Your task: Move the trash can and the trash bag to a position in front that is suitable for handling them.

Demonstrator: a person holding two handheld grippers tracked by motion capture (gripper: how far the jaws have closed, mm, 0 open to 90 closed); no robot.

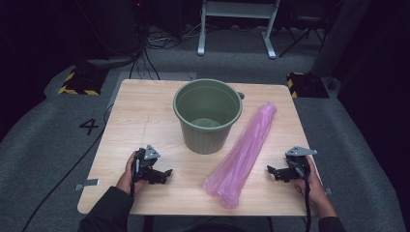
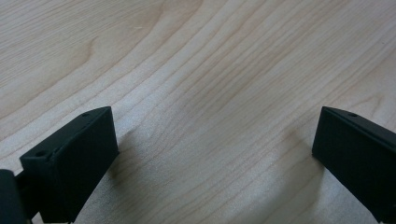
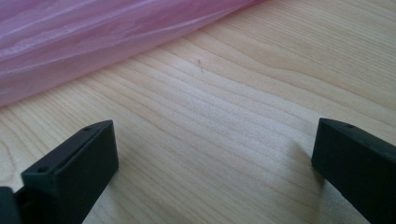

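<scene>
A green plastic bucket (image 1: 208, 116) stands upright in the middle of the wooden table (image 1: 140, 121). To its right a long roll of pink plastic film (image 1: 244, 150) lies diagonally, from the far right toward the front. My left gripper (image 1: 167, 172) rests on the table at the front left, open, with bare wood between its fingers (image 2: 74, 158). My right gripper (image 1: 270, 170) rests at the front right, open, pointing at the pink film (image 3: 93, 37), a short way from it. Neither holds anything.
The table stands on grey carpet. Cables (image 1: 145, 58), a white table frame (image 1: 237, 24) and yellow-black striped blocks (image 1: 80, 82) lie beyond the far edge. A small metal bracket (image 1: 87, 183) sticks out at the table's left front edge.
</scene>
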